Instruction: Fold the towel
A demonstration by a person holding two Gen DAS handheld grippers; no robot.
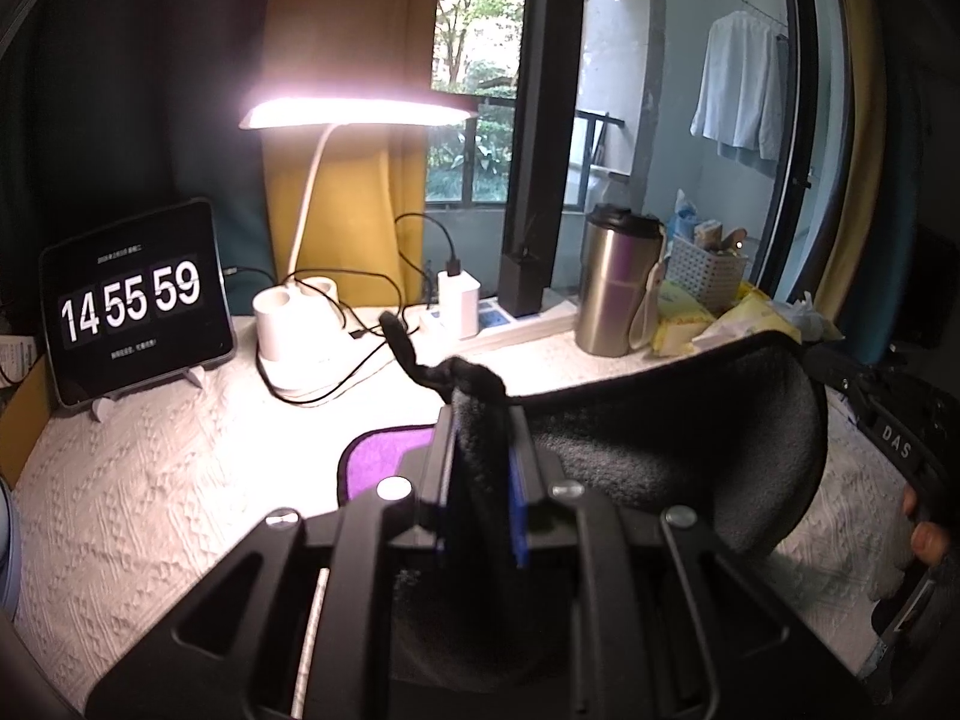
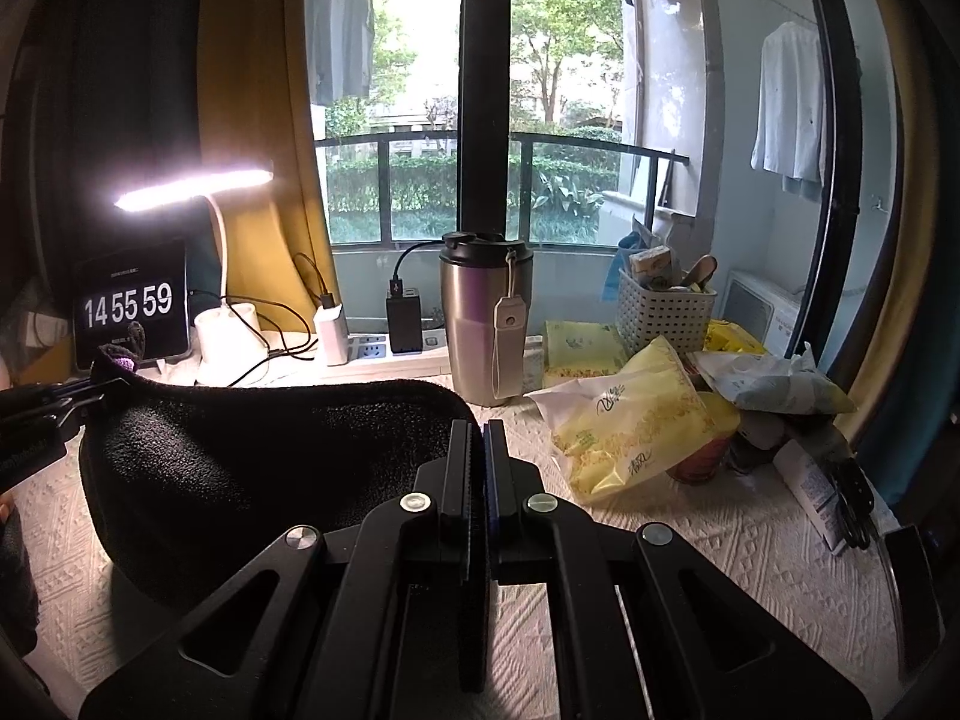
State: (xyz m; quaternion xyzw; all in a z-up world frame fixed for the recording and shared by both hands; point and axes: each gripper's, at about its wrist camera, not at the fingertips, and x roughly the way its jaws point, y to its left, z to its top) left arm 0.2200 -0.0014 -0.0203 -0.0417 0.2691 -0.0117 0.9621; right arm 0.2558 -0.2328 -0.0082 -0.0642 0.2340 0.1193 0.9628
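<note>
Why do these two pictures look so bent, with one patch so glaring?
Both views: fisheye lenses curve the window frames and darken the corners. Left wrist view: the lit white desk lamp blows out to pure white and washes the white textured tablecloth. Right wrist view: the black fleece towel stays dark and casts a shadow; the lamp glares less.

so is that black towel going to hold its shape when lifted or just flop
Probably flops: the black towel sags in a curve between the left gripper and right gripper. Its fleecy surface likely grips well and looks light.
</note>
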